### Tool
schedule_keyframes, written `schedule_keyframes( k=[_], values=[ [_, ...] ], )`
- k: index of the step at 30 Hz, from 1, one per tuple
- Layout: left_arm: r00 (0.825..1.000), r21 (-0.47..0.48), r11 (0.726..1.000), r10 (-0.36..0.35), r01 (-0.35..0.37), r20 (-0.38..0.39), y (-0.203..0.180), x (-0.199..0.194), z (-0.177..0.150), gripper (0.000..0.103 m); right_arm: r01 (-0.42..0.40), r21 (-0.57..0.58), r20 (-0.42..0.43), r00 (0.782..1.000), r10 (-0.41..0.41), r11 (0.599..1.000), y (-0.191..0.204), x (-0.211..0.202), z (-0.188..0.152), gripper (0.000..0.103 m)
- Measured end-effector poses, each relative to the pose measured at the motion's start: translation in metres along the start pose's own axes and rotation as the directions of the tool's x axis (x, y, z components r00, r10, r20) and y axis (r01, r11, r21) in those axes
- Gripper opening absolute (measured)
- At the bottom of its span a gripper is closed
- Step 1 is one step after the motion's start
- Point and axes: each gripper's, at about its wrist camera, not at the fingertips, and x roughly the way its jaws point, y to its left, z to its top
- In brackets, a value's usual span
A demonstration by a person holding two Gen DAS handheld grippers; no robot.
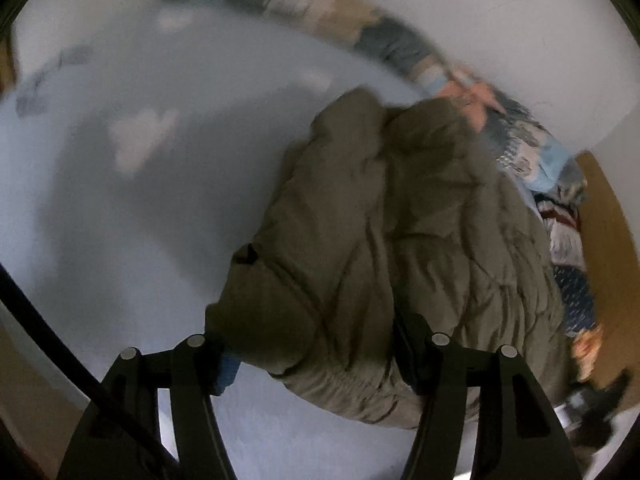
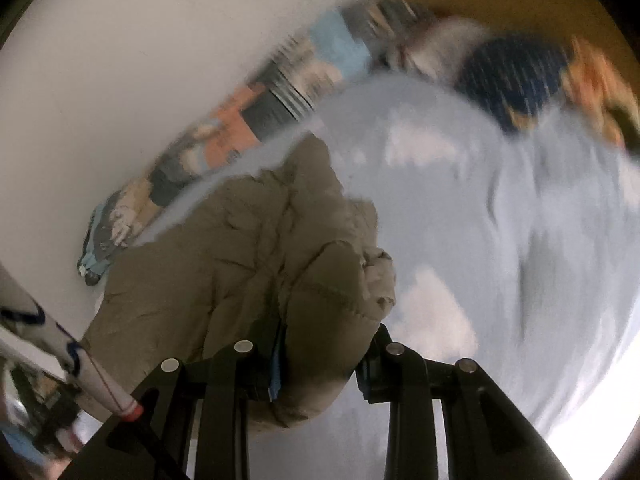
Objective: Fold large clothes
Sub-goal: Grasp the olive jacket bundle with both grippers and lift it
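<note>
Motion blur smears the pale blue bedsheet with white cloud shapes [image 1: 132, 168] and the patterned multicoloured bedding along the wall [image 2: 224, 140]; their prints cannot be read. The olive-green quilted puffer jacket [image 1: 384, 248] is partly hidden behind black gripper fingers [image 1: 420, 360].

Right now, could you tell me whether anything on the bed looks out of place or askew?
Yes: the olive puffer jacket sits bunched and rumpled on the pale blue sheet, not flat. The left claw and right claw each have padding between the fingers.
</note>
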Motion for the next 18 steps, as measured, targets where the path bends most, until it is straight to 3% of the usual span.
schedule_keyframes(
  k=[2,4,6,8,9,11,13,15,18],
  values=[
    [0.996,-0.120,0.992,-0.053,0.044,-0.067,0.024,0.013,0.002,0.068,-0.002,0.081,-0.080,0.997,0.008,0.997,-0.018,0.015,-0.001,0.034],
    [0.985,-0.270,0.957,-0.136,0.103,-0.108,0.052,0.021,0.000,0.073,-0.021,0.241,-0.162,0.985,0.062,0.970,-0.046,0.030,-0.005,0.045],
    [0.977,-0.337,0.931,-0.185,0.140,-0.104,0.066,0.021,0.000,0.073,-0.012,0.349,-0.209,0.974,0.091,0.937,-0.067,0.039,-0.010,0.056],
    [0.969,-0.375,0.908,-0.232,0.185,-0.083,0.076,0.016,0.001,0.073,-0.001,0.418,-0.220,0.970,0.102,0.908,-0.082,0.039,-0.013,0.075],
    [0.966,-0.390,0.898,-0.249,0.202,-0.072,0.080,0.014,0.001,0.074,-0.007,0.457,-0.211,0.971,0.116,0.889,-0.091,0.035,-0.014,0.077],
    [0.964,-0.465,0.853,-0.267,0.235,-0.002,0.101,0.003,0.001,0.074,-0.032,0.518,-0.189,0.970,0.151,0.854,-0.104,0.029,-0.015,0.078],
    [0.975,-0.519,0.826,-0.201,0.220,0.092,0.122,-0.016,0.002,0.074,-0.034,0.580,-0.163,0.974,0.157,0.814,-0.118,0.022,-0.019,0.079],
    [0.976,-0.524,0.826,-0.133,0.207,0.175,0.129,-0.036,0.005,0.074,0.015,0.624,-0.136,0.987,0.090,0.781,-0.134,0.009,-0.022,0.079],
    [0.963,-0.407,0.901,-0.043,0.152,0.266,0.104,-0.060,0.012,0.074,0.011,0.620,-0.043,0.999,0.020,0.784,-0.140,-0.012,-0.015,0.078]
  ],
)
